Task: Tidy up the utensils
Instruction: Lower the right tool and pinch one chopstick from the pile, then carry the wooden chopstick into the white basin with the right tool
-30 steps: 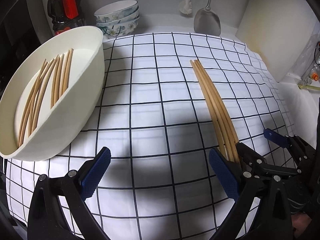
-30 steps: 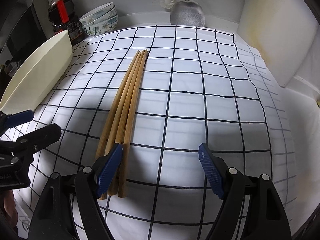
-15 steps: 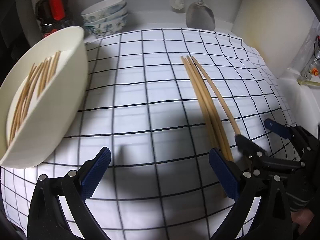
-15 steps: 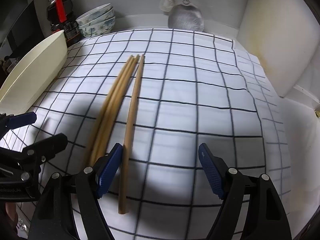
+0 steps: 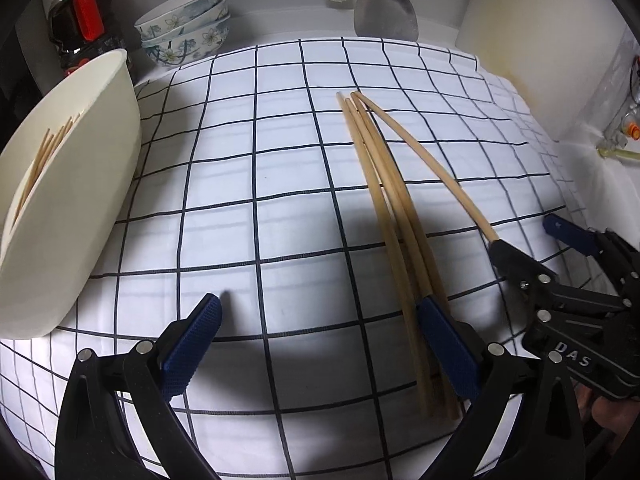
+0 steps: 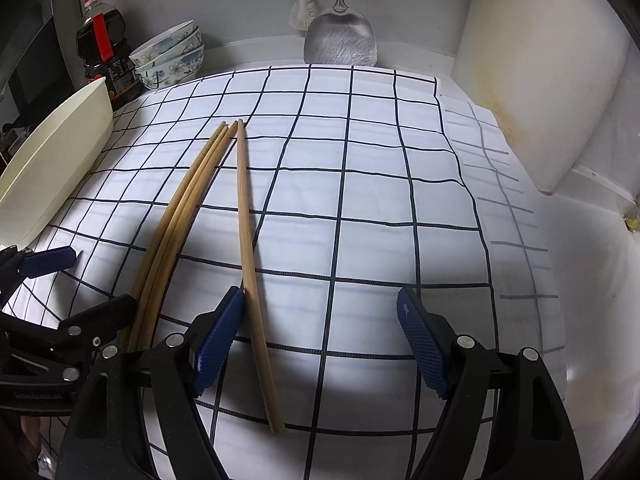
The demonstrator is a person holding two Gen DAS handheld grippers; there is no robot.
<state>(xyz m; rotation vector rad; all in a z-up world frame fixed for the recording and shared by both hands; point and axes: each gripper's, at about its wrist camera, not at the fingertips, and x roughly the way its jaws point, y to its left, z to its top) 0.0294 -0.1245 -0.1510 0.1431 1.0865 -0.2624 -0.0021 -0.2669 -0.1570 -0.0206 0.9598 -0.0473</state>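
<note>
Both wrist cameras look steeply down and forward from close above the checked cloth (image 5: pixel 256 168), toward the back wall. Each catches the other gripper at its edge. Both share the chopsticks (image 5: pixel 384 184), stacked bowls (image 6: pixel 172 56) and spatula (image 6: pixel 340 40).

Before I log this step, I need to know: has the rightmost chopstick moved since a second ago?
Yes. The rightmost chopstick has swung away from the other three chopsticks; its near end is now further right across the checked cloth.
</note>
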